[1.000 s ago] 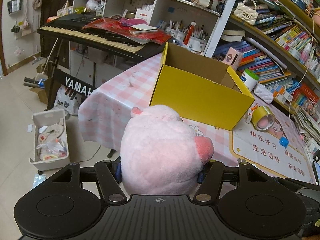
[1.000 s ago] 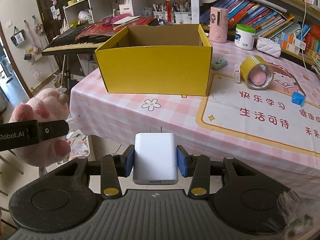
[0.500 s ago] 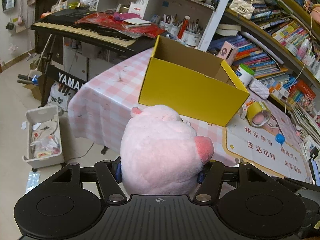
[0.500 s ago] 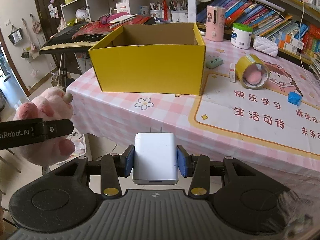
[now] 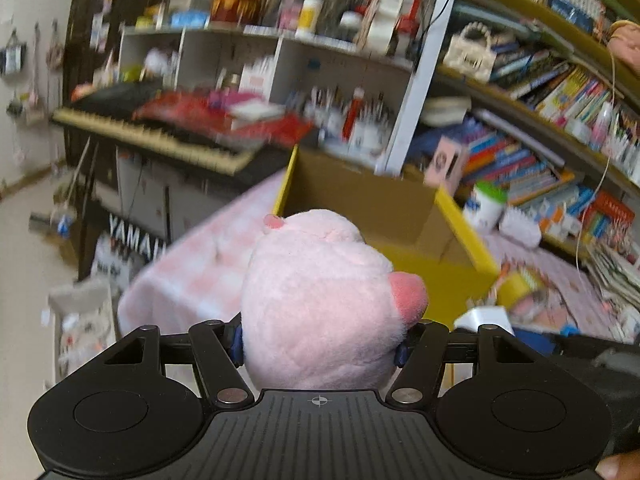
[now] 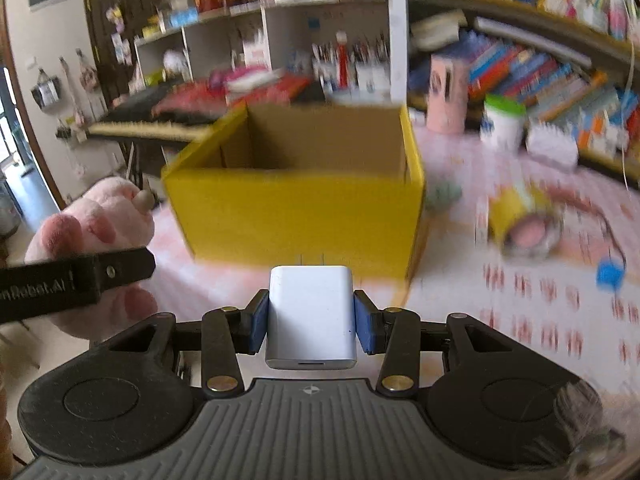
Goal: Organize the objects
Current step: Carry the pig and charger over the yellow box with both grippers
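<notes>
Both grippers have moved in toward the yellow box [image 6: 296, 200], which now looms larger than a second ago, and the background has blurred

Left wrist view: the left gripper [image 5: 320, 344] is clamped on one pink plush toy [image 5: 320, 304], its two pads pressed into the toy's sides. The toy fills the gap and blocks the box's near wall; the open box stands just beyond it on the pink checked tablecloth [image 5: 200, 272]. Only this view shows a keyboard stand with white lettering at the left. The white charger [image 5: 486, 316] peeks in at the lower right

Right wrist view: the right gripper [image 6: 311, 322] is closed on one white charger, blue pads against both sides, prongs pointing toward the box ahead. Only this view shows the box's empty cardboard inside, one yellow tape roll [image 6: 520, 220] and one small blue object [image 6: 610, 274] on the table to the right. The left gripper and toy appear at the left edge, beside the box's corner
</notes>
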